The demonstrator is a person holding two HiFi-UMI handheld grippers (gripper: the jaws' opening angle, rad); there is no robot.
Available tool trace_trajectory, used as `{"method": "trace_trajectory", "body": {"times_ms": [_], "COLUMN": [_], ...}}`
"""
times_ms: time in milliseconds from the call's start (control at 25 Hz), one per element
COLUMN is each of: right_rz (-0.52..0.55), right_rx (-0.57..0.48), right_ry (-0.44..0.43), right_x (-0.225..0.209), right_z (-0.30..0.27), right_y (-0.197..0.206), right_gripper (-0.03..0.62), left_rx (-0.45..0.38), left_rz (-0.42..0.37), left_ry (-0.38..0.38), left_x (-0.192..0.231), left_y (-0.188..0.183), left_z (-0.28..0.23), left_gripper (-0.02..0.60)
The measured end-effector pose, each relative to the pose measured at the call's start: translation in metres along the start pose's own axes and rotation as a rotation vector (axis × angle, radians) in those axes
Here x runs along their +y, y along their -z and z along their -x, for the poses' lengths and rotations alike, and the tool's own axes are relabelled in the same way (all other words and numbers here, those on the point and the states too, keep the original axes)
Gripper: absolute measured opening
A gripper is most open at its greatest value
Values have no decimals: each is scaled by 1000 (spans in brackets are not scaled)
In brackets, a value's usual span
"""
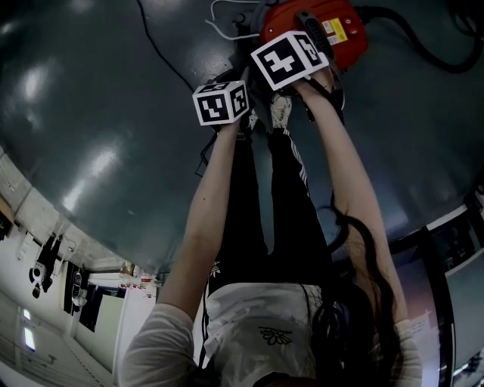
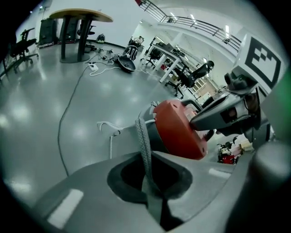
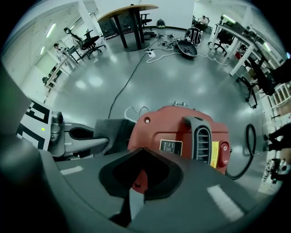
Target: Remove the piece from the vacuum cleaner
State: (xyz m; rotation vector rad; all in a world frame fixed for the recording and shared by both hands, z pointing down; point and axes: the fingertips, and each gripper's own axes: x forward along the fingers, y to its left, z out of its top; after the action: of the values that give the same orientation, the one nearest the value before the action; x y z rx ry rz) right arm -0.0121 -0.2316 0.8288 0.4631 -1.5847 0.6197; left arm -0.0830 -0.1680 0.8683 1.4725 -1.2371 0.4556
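The red vacuum cleaner (image 1: 314, 30) lies on the grey floor in front of the person's feet. A dark grey fabric piece (image 3: 113, 132) sticks out of its left side. In the left gripper view my left gripper (image 2: 152, 195) is shut on a woven grey strip of that fabric piece (image 2: 144, 145), right beside the red housing (image 2: 177, 129). My right gripper (image 3: 134, 195) is shut on the near edge of the red housing (image 3: 182, 132), where a red corner with a screw shows between its jaws. In the head view the marker cubes hide both grippers' jaws.
A black hose (image 3: 248, 150) loops off the vacuum's right side. A white cable (image 2: 107, 127) and a thin black cord (image 2: 68, 113) lie on the floor to the left. The person's shoe (image 1: 280, 109) stands just short of the vacuum. A round table (image 3: 129, 11) and desks stand far off.
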Motion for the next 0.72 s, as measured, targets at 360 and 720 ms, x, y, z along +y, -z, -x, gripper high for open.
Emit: {"method": "trace_trajectory", "body": {"times_ms": [360, 720], "right_rz": [4, 26], "right_rx": [-18, 8], "right_ry": [-83, -25], "right_x": [1, 2], "right_z": [-2, 4], "right_y": [-2, -1], "right_gripper": [26, 26], "left_rx": [14, 6], "left_rz": [-94, -62], "left_ry": [-19, -49], "left_x": [18, 28], "left_y": [13, 28], "left_z": [20, 39], "left_gripper": [9, 9]}}
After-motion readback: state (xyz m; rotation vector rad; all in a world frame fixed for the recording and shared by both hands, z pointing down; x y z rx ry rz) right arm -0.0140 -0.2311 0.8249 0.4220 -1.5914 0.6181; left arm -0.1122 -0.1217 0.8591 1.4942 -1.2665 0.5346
